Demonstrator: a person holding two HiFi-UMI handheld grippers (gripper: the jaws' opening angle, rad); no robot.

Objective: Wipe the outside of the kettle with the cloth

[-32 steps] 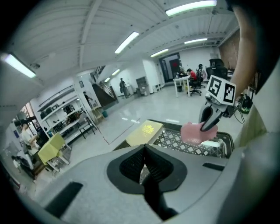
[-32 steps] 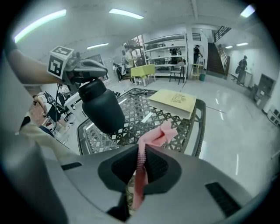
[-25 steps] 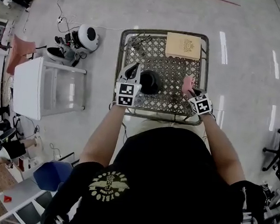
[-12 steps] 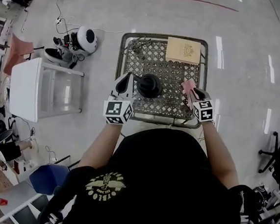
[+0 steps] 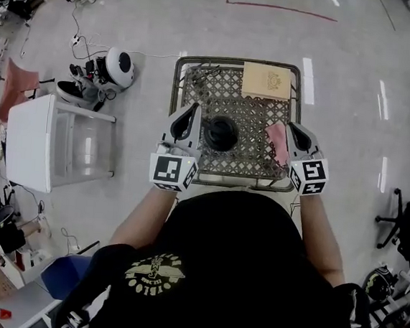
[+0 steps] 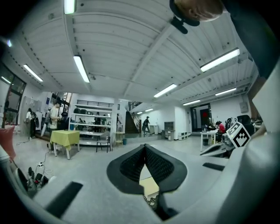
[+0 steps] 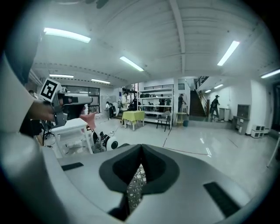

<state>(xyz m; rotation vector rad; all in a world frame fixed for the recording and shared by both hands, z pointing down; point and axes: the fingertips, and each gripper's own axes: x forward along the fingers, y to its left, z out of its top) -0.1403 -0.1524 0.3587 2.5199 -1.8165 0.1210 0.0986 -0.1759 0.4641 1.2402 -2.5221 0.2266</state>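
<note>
A black kettle stands in the middle of a metal lattice table. Just right of it a pink cloth lies flat on the lattice, with nothing holding it. My left gripper hovers above the table's left edge, beside the kettle and clear of it. Its jaws are shut and empty. Raised over the right edge next to the cloth, my right gripper is also shut with nothing between its pads. Both point out across the room.
A flat wooden box lies at the table's far right corner. On the floor to the left stand a white cabinet and a round white appliance with cables. An office chair is at the far right.
Both grippers have risen and drawn back towards me. The right one has let go of the pink cloth, which now lies on the table beside the kettle.
</note>
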